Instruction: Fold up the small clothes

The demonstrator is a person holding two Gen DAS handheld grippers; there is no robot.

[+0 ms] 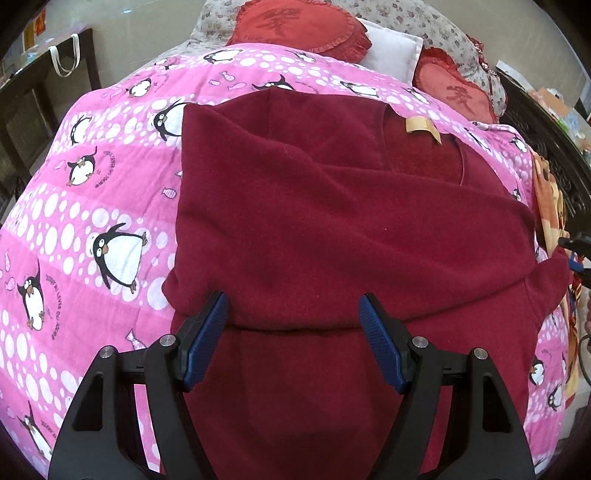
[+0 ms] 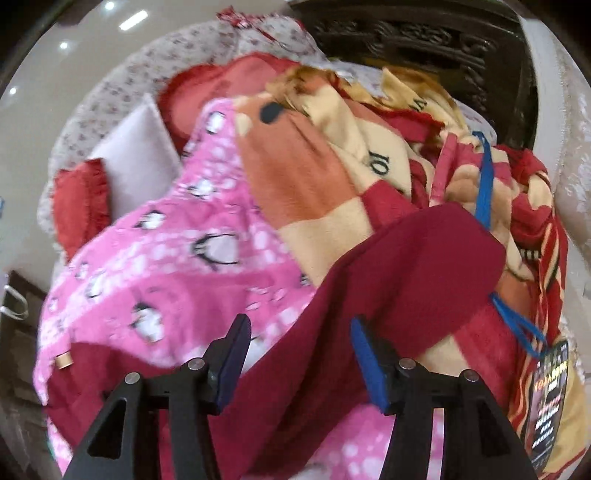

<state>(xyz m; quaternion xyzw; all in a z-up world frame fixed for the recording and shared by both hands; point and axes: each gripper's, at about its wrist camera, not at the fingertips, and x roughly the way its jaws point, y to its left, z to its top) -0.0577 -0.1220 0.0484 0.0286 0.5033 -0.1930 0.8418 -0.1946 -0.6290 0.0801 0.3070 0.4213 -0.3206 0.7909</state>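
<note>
A dark red fleece sweater [image 1: 332, 229] lies on the pink penguin quilt [image 1: 92, 184], partly folded, with a tan neck label [image 1: 421, 125] at the collar. My left gripper [image 1: 293, 314] is open above its folded lower edge, holding nothing. In the right wrist view the sweater's right sleeve [image 2: 388, 280] stretches out over the quilt [image 2: 166, 258] and a blanket. My right gripper [image 2: 301, 332] is open just above the sleeve, with nothing held. The view is blurred.
Red heart cushions [image 1: 303, 26] and a white pillow [image 1: 391, 51] lie at the bed head. An orange and red blanket [image 2: 332, 166] with a blue lanyard [image 2: 484, 184] is heaped on the right. Dark wooden furniture [image 1: 37, 110] stands to the left.
</note>
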